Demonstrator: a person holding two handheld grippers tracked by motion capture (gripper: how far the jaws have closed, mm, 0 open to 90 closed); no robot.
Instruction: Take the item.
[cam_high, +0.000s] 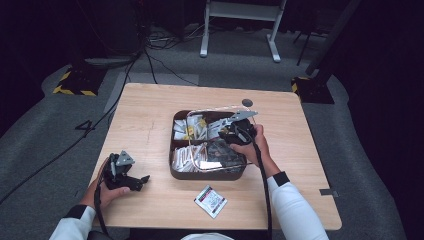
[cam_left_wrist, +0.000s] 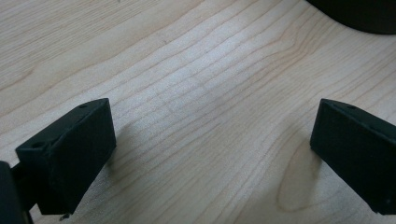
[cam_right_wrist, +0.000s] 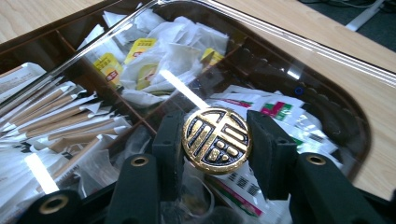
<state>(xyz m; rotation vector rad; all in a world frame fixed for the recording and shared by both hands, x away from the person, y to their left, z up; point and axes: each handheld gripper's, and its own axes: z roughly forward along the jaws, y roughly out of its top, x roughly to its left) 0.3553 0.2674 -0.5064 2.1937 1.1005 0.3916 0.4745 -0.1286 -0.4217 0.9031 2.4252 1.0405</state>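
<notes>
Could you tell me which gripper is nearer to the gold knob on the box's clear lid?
Right. The right gripper has its jaws on either side of the gold knob; the left gripper rests on the table, well off the box.

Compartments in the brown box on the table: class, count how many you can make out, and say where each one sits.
4. In the brown box: far left with yellow-tagged packets, far right, near left with paper sticks, near right. The right gripper may hide more.
</notes>
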